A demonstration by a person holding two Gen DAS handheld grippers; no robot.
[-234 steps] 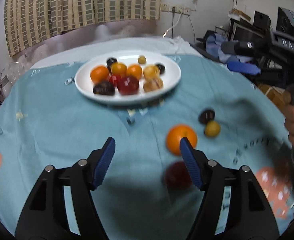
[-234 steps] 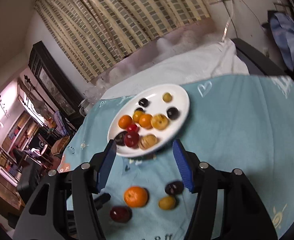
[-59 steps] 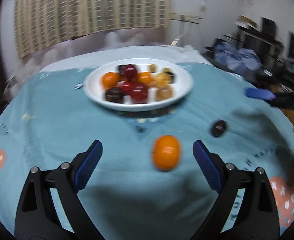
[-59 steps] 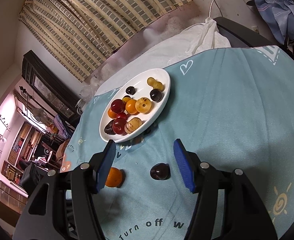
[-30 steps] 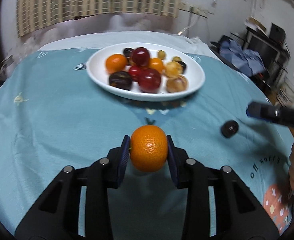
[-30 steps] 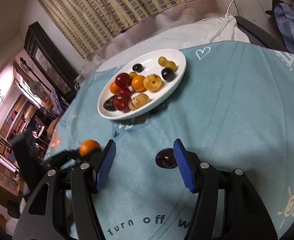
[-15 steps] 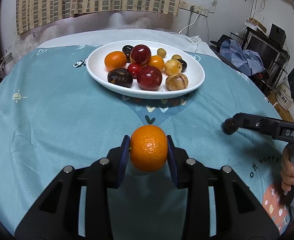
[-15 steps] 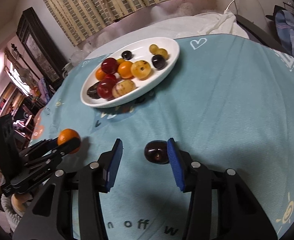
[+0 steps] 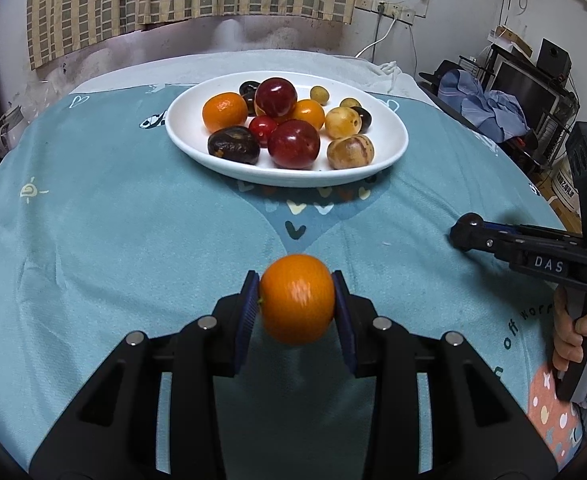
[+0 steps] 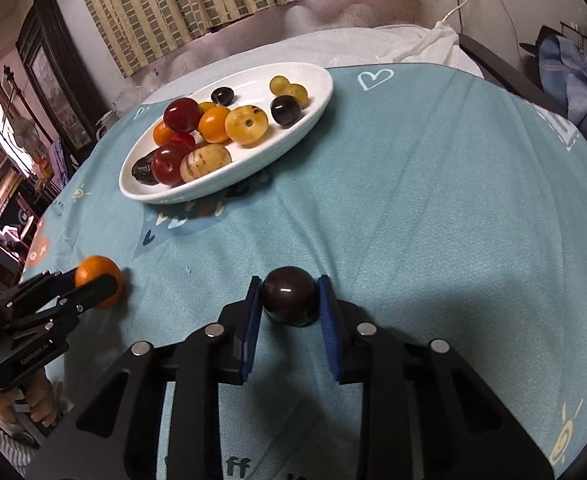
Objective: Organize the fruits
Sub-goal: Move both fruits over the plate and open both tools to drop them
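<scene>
My left gripper (image 9: 296, 302) is shut on an orange (image 9: 296, 299) and holds it just above the teal tablecloth, short of the white oval plate (image 9: 389, 156). The plate holds several fruits: oranges, red plums, dark plums and yellow ones. My right gripper (image 10: 289, 303) is shut on a dark plum (image 10: 289, 295) low over the cloth. In the left wrist view the right gripper (image 9: 467, 232) comes in from the right with the dark plum (image 9: 470, 220) at its tip. In the right wrist view the left gripper (image 10: 101, 280) with the orange (image 10: 97, 274) sits at the left.
The plate (image 10: 305, 120) sits at the far middle of the round table under a teal cloth (image 9: 93, 220). A white sheet (image 10: 413, 46) lies behind it. Shelves with electronics and blue clothes (image 9: 485, 104) stand to the right, a dark cabinet (image 10: 59, 92) to the left.
My right gripper has closed fully on the dark plum, which half a second ago lay between open fingers. My left gripper still holds the orange and has barely moved.
</scene>
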